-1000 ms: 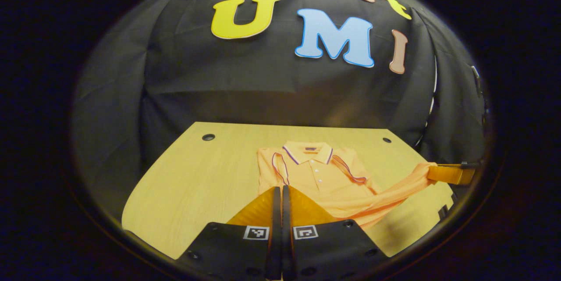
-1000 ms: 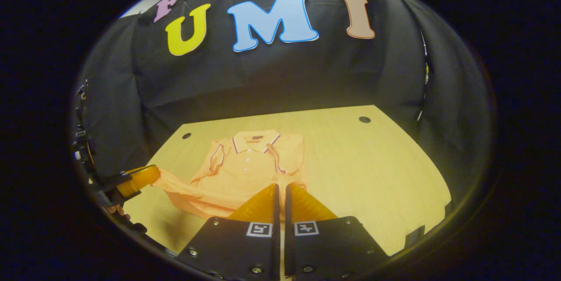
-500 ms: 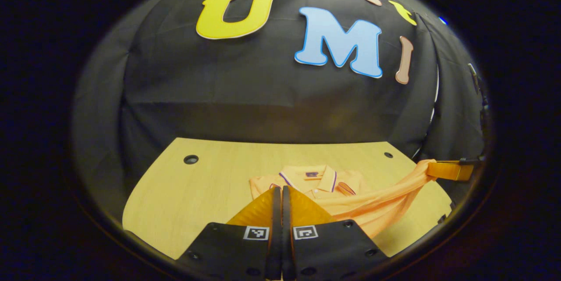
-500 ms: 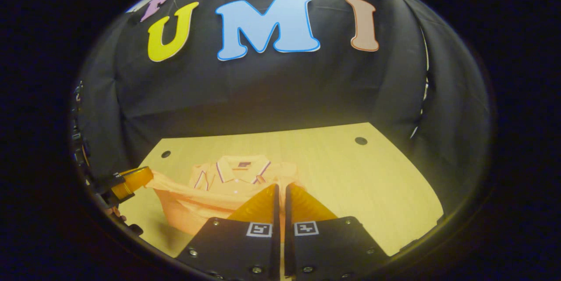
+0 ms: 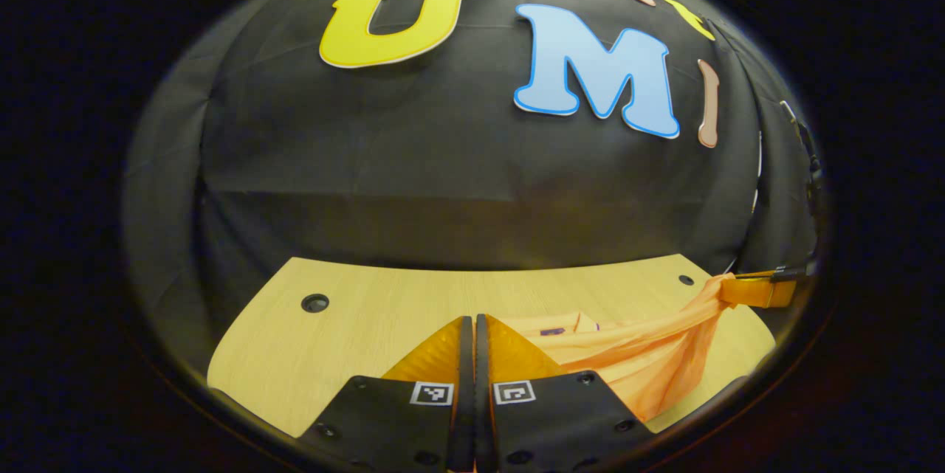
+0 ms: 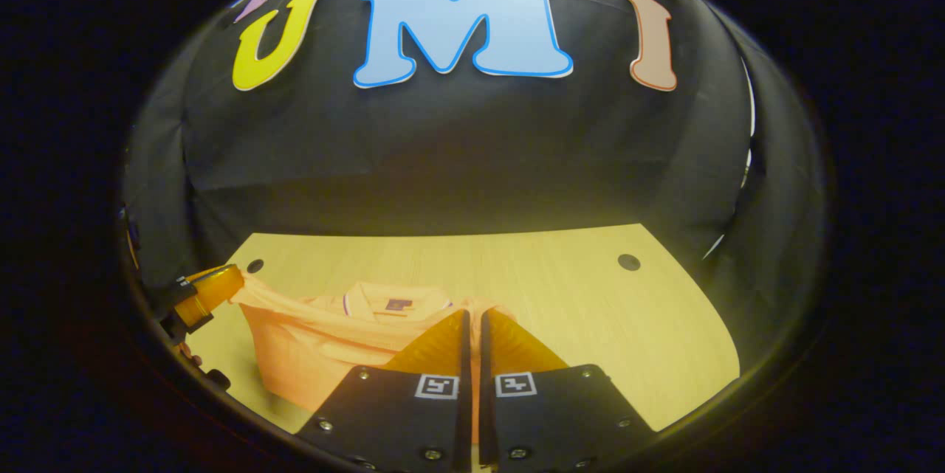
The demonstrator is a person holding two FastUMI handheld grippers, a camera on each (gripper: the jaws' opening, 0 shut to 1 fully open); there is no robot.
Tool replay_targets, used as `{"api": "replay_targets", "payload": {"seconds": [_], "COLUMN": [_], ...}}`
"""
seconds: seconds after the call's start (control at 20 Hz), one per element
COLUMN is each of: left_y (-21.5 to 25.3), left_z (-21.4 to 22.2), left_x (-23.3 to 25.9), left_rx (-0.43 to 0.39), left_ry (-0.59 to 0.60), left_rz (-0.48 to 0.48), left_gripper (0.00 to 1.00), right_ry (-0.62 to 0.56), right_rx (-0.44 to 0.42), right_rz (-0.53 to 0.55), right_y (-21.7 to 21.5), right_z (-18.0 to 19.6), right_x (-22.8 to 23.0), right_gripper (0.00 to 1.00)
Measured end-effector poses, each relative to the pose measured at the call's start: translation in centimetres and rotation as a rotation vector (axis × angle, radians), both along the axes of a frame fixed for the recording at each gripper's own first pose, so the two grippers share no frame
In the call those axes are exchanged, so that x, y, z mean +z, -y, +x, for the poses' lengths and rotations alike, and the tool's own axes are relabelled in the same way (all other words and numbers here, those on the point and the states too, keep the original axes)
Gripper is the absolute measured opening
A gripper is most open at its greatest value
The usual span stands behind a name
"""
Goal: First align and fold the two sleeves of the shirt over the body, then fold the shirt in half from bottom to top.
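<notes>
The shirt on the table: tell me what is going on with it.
A person is folding the orange polo shirt on the wooden table with two handheld grippers. The left gripper and the right gripper are each shut on the hem, which hangs lifted between them above the collar. This looks like the bottom-to-top fold, not yet laid down.

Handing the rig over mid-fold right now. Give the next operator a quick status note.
Left gripper: shut on the shirt's hem, held above the table.
Right gripper: shut on the other hem corner, also raised.
Shirt: the bottom half hangs stretched between the grippers, carried toward the collar, which lies flat on the table.
Done: the hem is gripped and lifted. The sleeves are hidden under the lifted cloth.
Left: lay the hem at the collar, release both, check the sleeves.
</notes>
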State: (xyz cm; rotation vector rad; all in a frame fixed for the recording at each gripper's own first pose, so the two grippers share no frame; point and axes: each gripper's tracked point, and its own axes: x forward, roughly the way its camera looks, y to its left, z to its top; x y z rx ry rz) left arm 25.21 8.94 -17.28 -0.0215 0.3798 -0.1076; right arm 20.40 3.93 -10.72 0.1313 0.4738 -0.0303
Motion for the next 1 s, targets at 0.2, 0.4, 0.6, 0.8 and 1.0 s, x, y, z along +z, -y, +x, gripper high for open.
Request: {"api": "replay_targets", "payload": {"seconds": [0.2,0.4,0.6,0.8,1.0], "left_y": [-0.3,-0.6,-0.9,-1.5,-1.8], "left_z": [3.3,5.4,6.3,6.3,6.3], "left_x": [-1.4,-3.4,-6.5,-9.4,-10.7], "left_rx": [0.019,0.032,0.05,0.068,0.063], "left_ry": [0.007,0.001,-0.038,-0.092,-0.122], "left_rz": [0.015,0.041,0.037,0.018,0.021], "left_gripper": [0.06,0.07,0.07,0.06,0.1], "right_ry": [-0.008,-0.028,-0.068,-0.081,-0.103], "right_rx": [-0.011,-0.011,0.0,0.021,0.016], "right_rz": [0.022,0.011,-0.018,-0.075,-0.085], "right_y": [0.0,0.0,-0.6,-0.9,-1.4], "right_z": [4.1,6.7,7.8,8.1,8.0], "right_x": [-0.9,-2.7,-5.2,-6.7,-7.8], "right_gripper": [0.04,0.04,0.04,0.05,0.08]}}
